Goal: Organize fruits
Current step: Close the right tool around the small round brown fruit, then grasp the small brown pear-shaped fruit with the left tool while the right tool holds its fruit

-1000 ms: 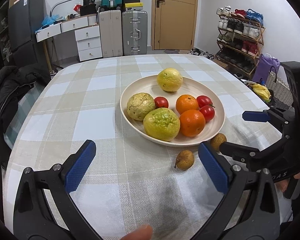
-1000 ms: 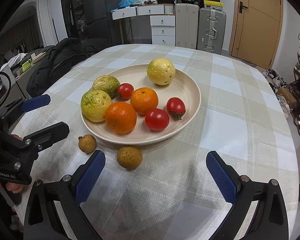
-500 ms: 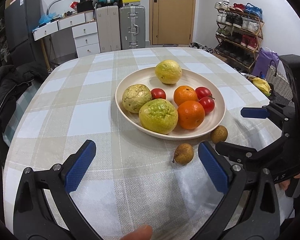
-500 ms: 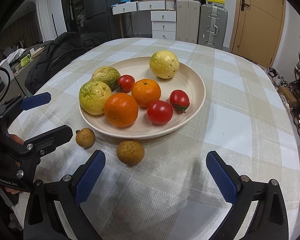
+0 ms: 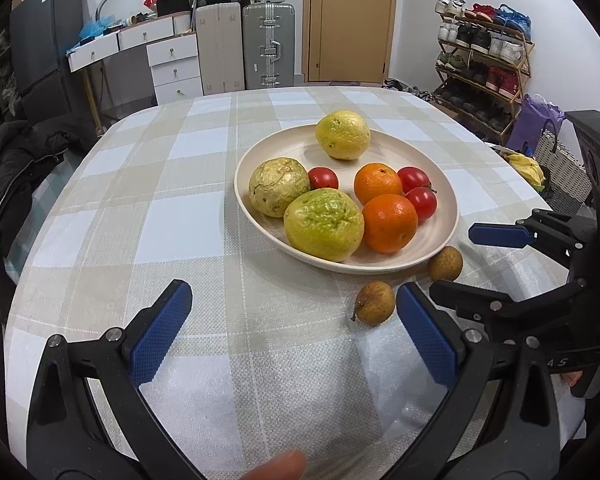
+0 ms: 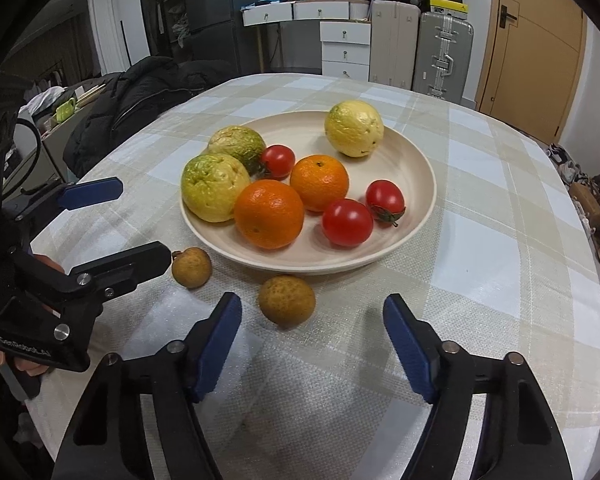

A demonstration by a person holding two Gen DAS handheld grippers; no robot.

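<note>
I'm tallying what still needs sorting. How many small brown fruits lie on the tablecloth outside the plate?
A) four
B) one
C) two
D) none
C: two small brown fruits lie on the tablecloth just off the near rim of the plate; everything else sits in it.

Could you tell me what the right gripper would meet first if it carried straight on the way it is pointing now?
Probably the nearer longan, just ahead and left of centre between the closing, empty jaws of the right gripper; depth is uncertain.
</note>
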